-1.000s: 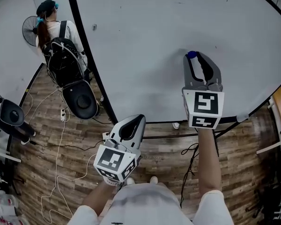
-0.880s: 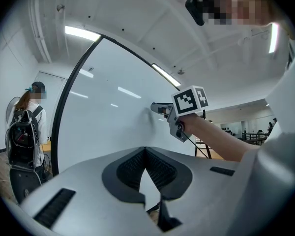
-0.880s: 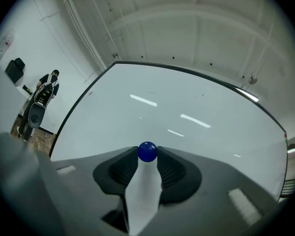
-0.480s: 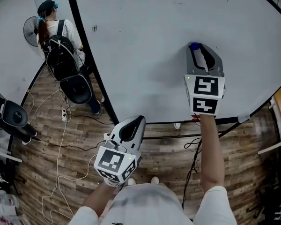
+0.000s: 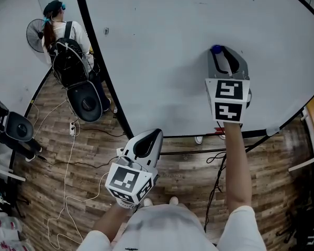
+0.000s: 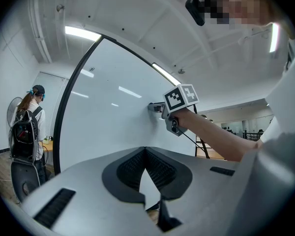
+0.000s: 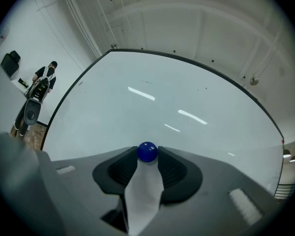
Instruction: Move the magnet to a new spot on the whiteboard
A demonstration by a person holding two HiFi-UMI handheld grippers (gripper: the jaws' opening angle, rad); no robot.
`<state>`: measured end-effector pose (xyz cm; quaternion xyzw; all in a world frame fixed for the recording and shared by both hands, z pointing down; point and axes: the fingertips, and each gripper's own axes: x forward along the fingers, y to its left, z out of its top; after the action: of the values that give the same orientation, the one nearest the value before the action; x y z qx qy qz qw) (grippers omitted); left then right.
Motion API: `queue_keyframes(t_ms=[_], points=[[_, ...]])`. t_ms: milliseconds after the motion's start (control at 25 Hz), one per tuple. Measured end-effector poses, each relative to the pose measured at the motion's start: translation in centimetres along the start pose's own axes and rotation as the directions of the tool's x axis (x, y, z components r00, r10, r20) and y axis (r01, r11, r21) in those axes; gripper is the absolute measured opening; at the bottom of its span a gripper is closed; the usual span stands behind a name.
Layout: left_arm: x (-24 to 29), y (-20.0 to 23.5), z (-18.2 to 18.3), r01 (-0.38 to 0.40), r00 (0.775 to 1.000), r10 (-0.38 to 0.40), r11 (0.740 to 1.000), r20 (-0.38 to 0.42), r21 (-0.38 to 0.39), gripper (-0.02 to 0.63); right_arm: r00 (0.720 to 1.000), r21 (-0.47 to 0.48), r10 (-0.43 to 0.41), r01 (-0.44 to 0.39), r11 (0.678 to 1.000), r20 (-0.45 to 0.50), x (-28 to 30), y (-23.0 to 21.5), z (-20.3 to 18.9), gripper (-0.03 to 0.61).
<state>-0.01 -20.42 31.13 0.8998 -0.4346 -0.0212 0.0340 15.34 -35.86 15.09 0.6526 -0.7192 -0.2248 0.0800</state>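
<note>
A small blue round magnet (image 7: 147,152) sits pinched between the tips of my right gripper (image 7: 147,155), which is shut on it. The magnet (image 5: 216,49) lies against the large whiteboard (image 5: 167,46), right of its middle, and my right gripper (image 5: 222,51) reaches up to it. The whiteboard (image 7: 152,102) fills the right gripper view. My left gripper (image 5: 148,136) hangs low below the board's bottom edge, shut with nothing in it. In the left gripper view its jaws (image 6: 145,150) meet, and the right gripper (image 6: 157,107) shows pressed to the board (image 6: 113,117).
A person with a backpack (image 5: 65,41) stands at the board's left end beside a fan (image 5: 34,34) and a black chair (image 5: 87,102). Cables (image 5: 68,156) trail over the wooden floor. The board's black frame (image 5: 102,67) curves down its left side.
My right gripper has carried the magnet a little upward on the whiteboard. The left gripper has stayed put. The chair near the person has shifted slightly.
</note>
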Motion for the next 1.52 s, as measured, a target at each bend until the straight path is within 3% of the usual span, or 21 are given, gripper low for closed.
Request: queue_keyframes(t_ms=[600, 720, 1000, 1360, 1520], points=[[-0.9, -0.3, -0.2, 0.001, 1.000, -0.001, 1.000, -0.002, 0.001, 0.006, 0.998, 0.068, 0.015, -0.019, 0.997, 0.061, -3.8, 0.4, -0.2, 0.143], [-0.9, -0.5, -0.3, 0.003, 1.000, -0.003, 1.000, -0.003, 0.000, 0.006, 0.997, 0.069, 0.022, -0.028, 0.997, 0.076, -5.3, 0.5, -0.5, 0.086], [-1.0, -0.8, -0.6, -0.001, 1.000, 0.001, 1.000, -0.007, 0.007, 0.006, 0.993, 0.093, 0.049, -0.059, 0.994, 0.105, -8.9, 1.7, -0.6, 0.066], [-1.2, -0.9, -0.7, -0.012, 1.000, 0.012, 1.000, -0.005, 0.006, 0.006, 0.991, 0.204, 0.048, -0.073, 0.976, 0.126, -13.2, 2.7, -4.3, 0.044], [-1.2, -1.0, -1.1, -0.019, 1.000, 0.019, 1.000, -0.005, 0.014, 0.006, 0.995, 0.238, 0.060, -0.078, 0.968, 0.083, -14.6, 3.6, -7.5, 0.034]])
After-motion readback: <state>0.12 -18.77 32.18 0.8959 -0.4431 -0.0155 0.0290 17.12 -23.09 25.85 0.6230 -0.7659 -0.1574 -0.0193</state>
